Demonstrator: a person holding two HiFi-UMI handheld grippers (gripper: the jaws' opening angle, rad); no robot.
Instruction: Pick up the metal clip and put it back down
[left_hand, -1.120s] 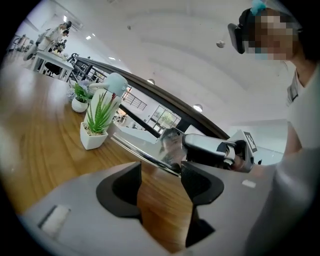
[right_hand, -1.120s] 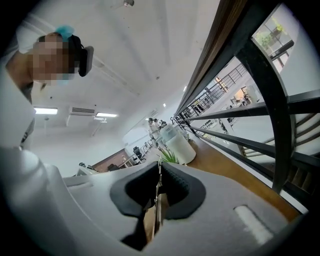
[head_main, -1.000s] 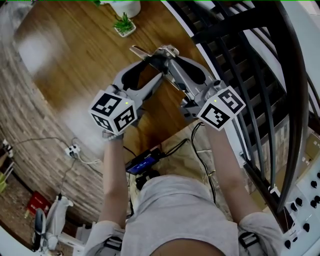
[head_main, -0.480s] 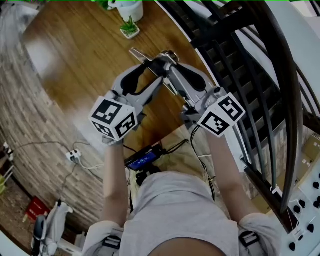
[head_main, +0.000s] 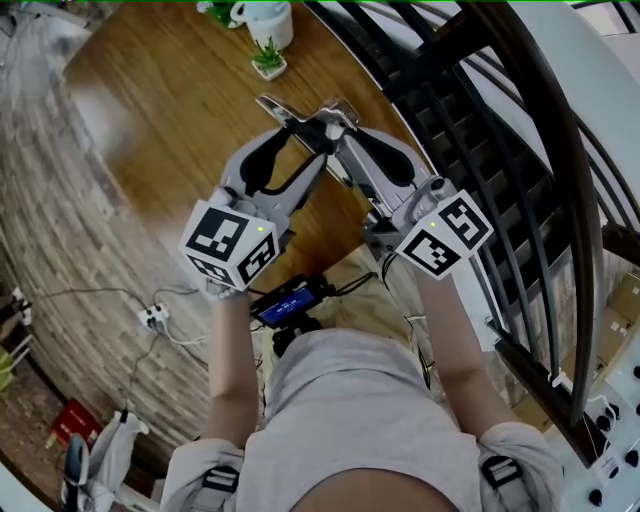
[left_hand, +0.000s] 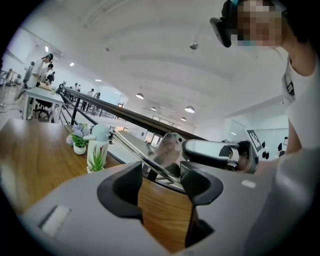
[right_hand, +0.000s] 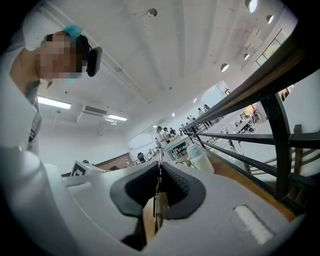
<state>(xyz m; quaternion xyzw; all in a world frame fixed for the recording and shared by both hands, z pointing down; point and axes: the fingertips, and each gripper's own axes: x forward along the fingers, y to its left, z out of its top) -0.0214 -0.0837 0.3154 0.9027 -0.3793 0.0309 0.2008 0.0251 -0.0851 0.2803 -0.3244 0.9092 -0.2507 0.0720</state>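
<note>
Light grey short-sleeved T-shirt (head_main: 340, 420) worn. Left gripper (head_main: 306, 135), right gripper (head_main: 340, 128): grey shells, black pads, black-white square-marker cubes fitted.

Overhead view; close level views along jaws.

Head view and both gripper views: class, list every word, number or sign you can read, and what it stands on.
No readable words or numbers.
Left cube, right cube: square black-and-white markers only, no letters.
Device screen: lit blue, too small to read.
Shirt print: too blurred to read.
</note>
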